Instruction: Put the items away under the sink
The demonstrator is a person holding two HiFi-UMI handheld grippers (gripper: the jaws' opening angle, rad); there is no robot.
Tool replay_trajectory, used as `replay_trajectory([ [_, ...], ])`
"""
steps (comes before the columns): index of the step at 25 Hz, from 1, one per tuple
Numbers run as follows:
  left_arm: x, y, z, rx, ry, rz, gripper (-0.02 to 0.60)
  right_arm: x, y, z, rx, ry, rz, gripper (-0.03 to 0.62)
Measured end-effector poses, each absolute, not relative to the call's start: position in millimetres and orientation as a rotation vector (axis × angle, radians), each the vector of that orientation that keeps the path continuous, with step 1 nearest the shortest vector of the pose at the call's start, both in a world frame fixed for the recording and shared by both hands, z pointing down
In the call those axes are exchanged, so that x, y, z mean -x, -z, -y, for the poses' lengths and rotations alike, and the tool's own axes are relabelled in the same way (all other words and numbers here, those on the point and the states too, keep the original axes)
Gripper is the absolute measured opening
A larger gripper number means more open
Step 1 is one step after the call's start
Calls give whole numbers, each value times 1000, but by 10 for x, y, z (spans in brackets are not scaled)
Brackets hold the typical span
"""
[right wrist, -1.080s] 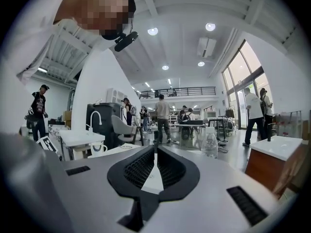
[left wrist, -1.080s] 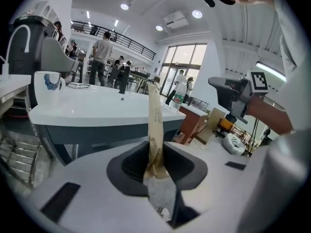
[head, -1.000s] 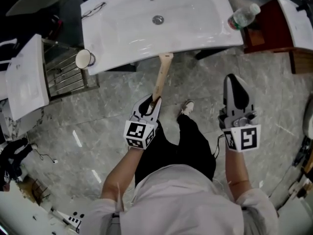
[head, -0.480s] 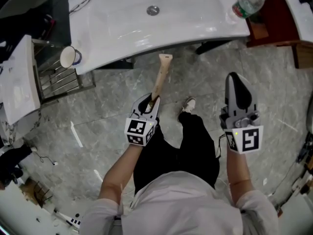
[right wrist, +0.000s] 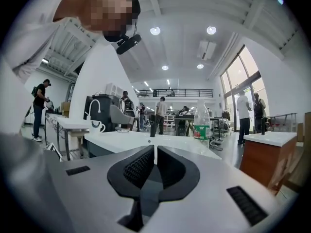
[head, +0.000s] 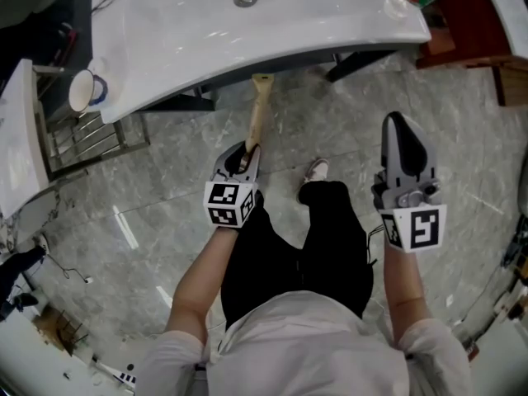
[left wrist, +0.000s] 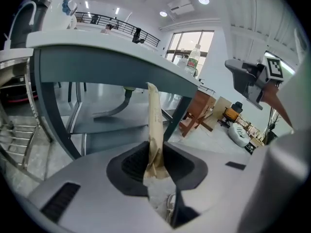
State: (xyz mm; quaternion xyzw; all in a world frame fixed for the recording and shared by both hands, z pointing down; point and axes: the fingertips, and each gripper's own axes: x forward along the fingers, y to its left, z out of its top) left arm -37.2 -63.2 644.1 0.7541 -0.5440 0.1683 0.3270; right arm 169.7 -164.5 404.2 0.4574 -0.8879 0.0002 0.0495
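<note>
Tan utensil (head: 257, 118) in left gripper (head: 245, 153), tip under sink (head: 289, 35)

Sink (head: 247, 40) was glossy white, its underside (left wrist: 112, 67) dark grey-green. Floor (head: 165, 213) was grey marble patterned with pale veins. Wooden utensil (head: 257, 114) was pale tan, bare wood grain. Left gripper (head: 245, 153) and right gripper (head: 402, 130) had light grey shells with black square markers on white faces; pads (right wrist: 138, 166) were black and ribbed. Bottle (right wrist: 201, 123) was clear with a green label. Mug (head: 85, 91) was white with a blue mark. Trousers (head: 305, 246) were black, the top (head: 305, 345) off-white, the shoe (head: 316, 170) white. Cabinet (head: 470, 31) was reddish-brown wood.
</note>
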Motion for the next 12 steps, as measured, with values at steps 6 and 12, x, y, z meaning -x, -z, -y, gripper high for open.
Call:
replay_trajectory([
  [6, 405, -6749, 859, -1999, -457, 1450, 86, -1690, -4362, 1656, -1401, 9, 2697, 43],
  [12, 446, -7071, 1052, -1984, -437, 1450, 84, -1624, -4629, 1706, -1409, 20, 2701, 43],
])
